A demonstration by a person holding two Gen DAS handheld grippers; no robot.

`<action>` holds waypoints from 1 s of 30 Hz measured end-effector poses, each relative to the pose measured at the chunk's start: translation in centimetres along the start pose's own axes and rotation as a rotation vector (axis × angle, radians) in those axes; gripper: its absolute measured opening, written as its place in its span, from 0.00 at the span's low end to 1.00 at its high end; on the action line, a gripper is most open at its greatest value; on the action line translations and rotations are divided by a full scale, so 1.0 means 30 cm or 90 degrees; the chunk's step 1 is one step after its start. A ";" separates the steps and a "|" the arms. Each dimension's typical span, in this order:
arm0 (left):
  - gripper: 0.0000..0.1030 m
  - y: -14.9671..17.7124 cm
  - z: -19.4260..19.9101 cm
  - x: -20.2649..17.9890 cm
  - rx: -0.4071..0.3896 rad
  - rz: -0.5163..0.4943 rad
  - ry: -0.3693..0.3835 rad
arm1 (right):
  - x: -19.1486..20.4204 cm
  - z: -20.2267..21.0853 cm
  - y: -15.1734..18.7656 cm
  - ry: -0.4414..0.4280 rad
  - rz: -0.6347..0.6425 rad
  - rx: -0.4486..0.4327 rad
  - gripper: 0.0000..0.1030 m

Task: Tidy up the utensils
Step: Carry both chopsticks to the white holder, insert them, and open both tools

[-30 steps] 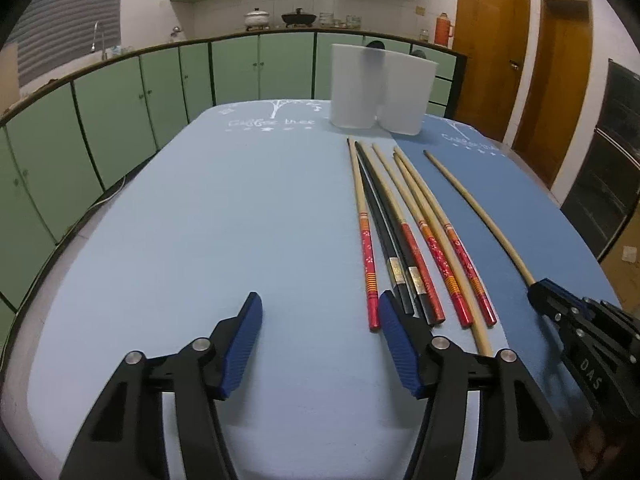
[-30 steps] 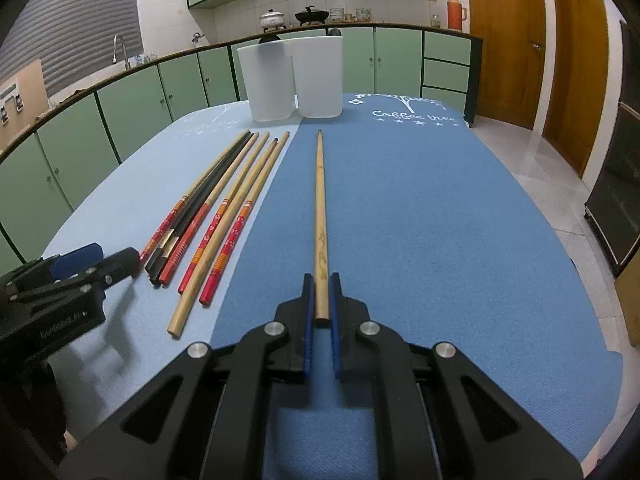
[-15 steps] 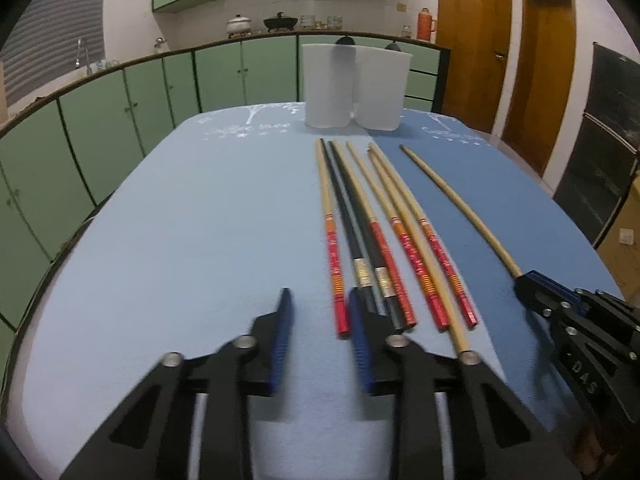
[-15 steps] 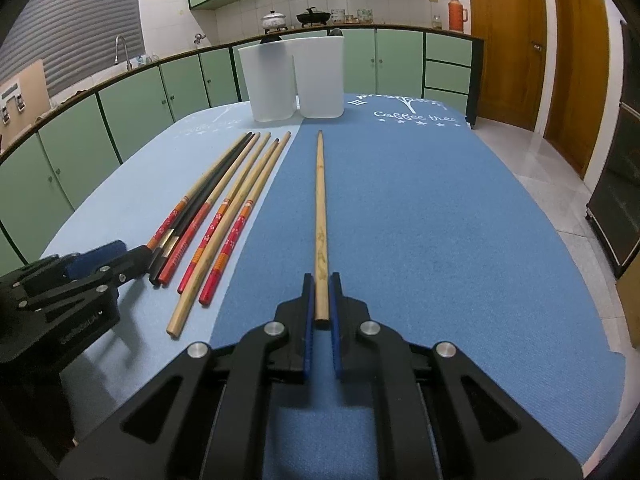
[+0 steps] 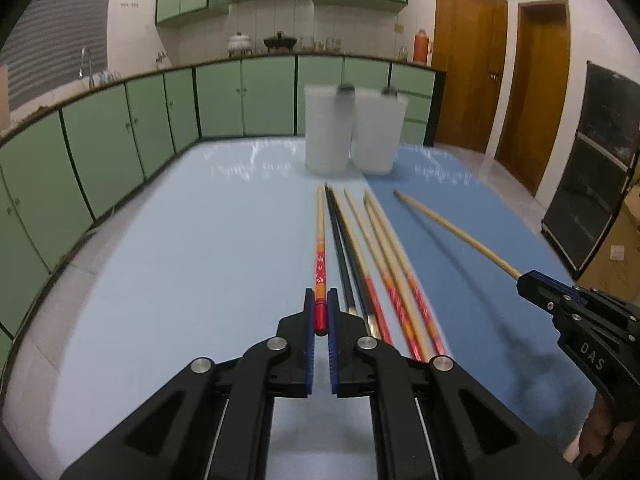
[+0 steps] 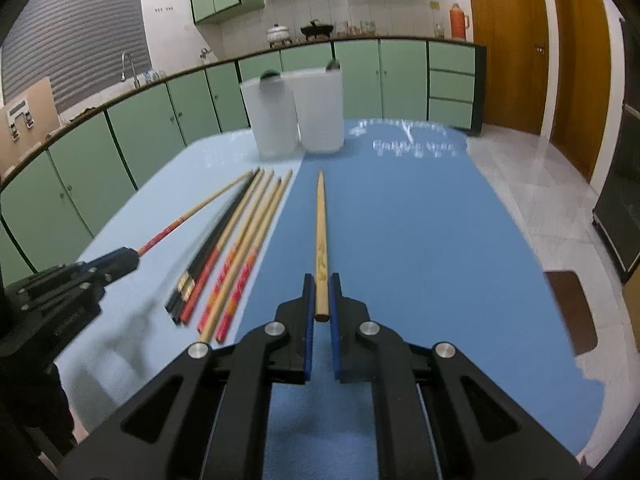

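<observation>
The letters "DAS" are read in white on the black body of the right gripper (image 5: 524,282) as seen from the left wrist view. White print on the far part of the blue tabletop (image 6: 440,240) is too blurred to be read, as is the pale mark on the plain wooden chopstick (image 6: 321,240).

The fingers (image 5: 309,320) of the left gripper (image 5: 321,308) have just been closing and are now clamped on the red end of the red-ended chopstick (image 5: 320,256), where a second ago they stood wide apart with nothing between them. That chopstick is now raised off the tabletop, apart from the row of chopsticks (image 5: 372,248) left lying just to its right.

The plain wooden chopstick is held as before between the shut fingers of the right gripper, and it is likewise lifted clear of the cloth, where earlier it lay flat. Two white containers (image 6: 296,116) are seen side by side at the far end, unmoved
</observation>
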State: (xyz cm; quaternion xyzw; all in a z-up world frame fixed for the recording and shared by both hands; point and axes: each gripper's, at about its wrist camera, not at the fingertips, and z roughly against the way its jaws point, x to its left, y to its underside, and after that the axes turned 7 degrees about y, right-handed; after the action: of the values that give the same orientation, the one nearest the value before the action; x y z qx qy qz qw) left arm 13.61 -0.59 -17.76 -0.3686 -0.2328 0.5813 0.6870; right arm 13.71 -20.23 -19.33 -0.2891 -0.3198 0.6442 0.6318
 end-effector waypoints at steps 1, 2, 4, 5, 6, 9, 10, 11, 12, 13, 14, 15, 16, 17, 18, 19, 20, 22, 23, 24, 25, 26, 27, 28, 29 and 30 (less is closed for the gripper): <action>0.05 -0.027 0.025 -0.003 -0.013 -0.006 -0.004 | -0.004 0.016 -0.021 0.000 0.000 -0.010 0.06; 0.05 -0.043 0.038 -0.003 -0.021 -0.009 -0.005 | -0.008 0.032 -0.043 0.000 0.003 -0.019 0.06; 0.05 -0.091 0.072 -0.004 -0.045 -0.014 -0.005 | -0.014 0.061 -0.088 -0.004 0.007 -0.035 0.06; 0.05 -0.113 0.085 -0.004 -0.055 -0.015 -0.003 | -0.020 0.074 -0.108 -0.006 0.007 -0.043 0.06; 0.05 -0.133 0.097 -0.005 -0.065 -0.017 -0.002 | -0.025 0.085 -0.126 -0.007 0.007 -0.050 0.06; 0.05 -0.215 0.131 -0.002 -0.096 -0.016 0.008 | -0.048 0.120 -0.203 -0.018 -0.002 -0.070 0.06; 0.05 -0.233 0.135 -0.002 -0.103 -0.017 0.010 | -0.055 0.126 -0.227 -0.021 -0.005 -0.073 0.06; 0.05 -0.254 0.141 -0.002 -0.110 -0.018 0.013 | -0.059 0.130 -0.246 -0.022 -0.006 -0.074 0.06; 0.05 -0.281 0.145 -0.003 -0.119 -0.020 0.016 | -0.063 0.133 -0.267 -0.023 -0.006 -0.076 0.06; 0.05 -0.296 0.148 -0.003 -0.123 -0.022 0.018 | -0.069 0.138 -0.297 -0.028 -0.007 -0.079 0.06; 0.05 -0.319 0.148 -0.003 -0.128 -0.024 0.022 | -0.071 0.141 -0.318 -0.034 -0.008 -0.080 0.06; 0.05 -0.331 0.146 -0.003 -0.129 -0.026 0.024 | -0.074 0.142 -0.346 -0.041 -0.010 -0.078 0.06; 0.05 -0.349 0.144 -0.004 -0.131 -0.028 0.026 | -0.076 0.140 -0.366 -0.047 -0.012 -0.077 0.06; 0.05 -0.366 0.142 -0.002 -0.134 -0.030 0.030 | -0.080 0.140 -0.393 -0.056 -0.014 -0.074 0.06; 0.05 -0.384 0.140 0.000 -0.136 -0.029 0.037 | -0.079 0.139 -0.414 -0.059 -0.014 -0.070 0.06; 0.05 -0.396 0.138 0.003 -0.137 -0.028 0.040 | -0.080 0.135 -0.445 -0.063 -0.011 -0.062 0.06; 0.05 -0.411 0.135 0.006 -0.138 -0.029 0.042 | -0.080 0.131 -0.466 -0.066 -0.009 -0.057 0.06; 0.05 -0.442 0.126 0.015 -0.140 -0.031 0.043 | -0.081 0.116 -0.517 -0.076 -0.002 -0.040 0.06; 0.05 -0.455 0.123 0.019 -0.140 -0.030 0.045 | -0.080 0.111 -0.534 -0.080 0.000 -0.035 0.06; 0.05 -0.469 0.121 0.022 -0.140 -0.029 0.047 | -0.080 0.106 -0.550 -0.085 0.004 -0.030 0.06; 0.05 -0.485 0.116 0.027 -0.140 -0.028 0.048 | -0.079 0.097 -0.574 -0.087 0.009 -0.024 0.06; 0.05 -0.492 0.115 0.029 -0.140 -0.028 0.048 | -0.079 0.095 -0.583 -0.087 0.012 -0.023 0.06; 0.05 -0.500 0.112 0.032 -0.141 -0.028 0.048 | -0.080 0.090 -0.604 -0.089 0.014 -0.021 0.06; 0.05 -0.511 0.112 0.036 -0.142 -0.028 0.049 | -0.083 0.089 -0.617 -0.090 0.015 -0.021 0.06; 0.05 -0.517 0.116 0.032 -0.143 -0.028 0.048 | -0.087 0.085 -0.633 -0.094 0.013 -0.022 0.06; 0.05 -0.529 0.120 0.036 -0.146 -0.028 0.048 | -0.094 0.086 -0.656 -0.100 0.010 -0.025 0.06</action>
State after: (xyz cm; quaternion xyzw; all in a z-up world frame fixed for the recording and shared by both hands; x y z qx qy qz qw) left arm 21.10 0.47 -3.31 -0.4609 -0.2799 0.5212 0.6615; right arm 24.18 -23.23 -2.49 -0.2522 -0.3786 0.6637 0.5938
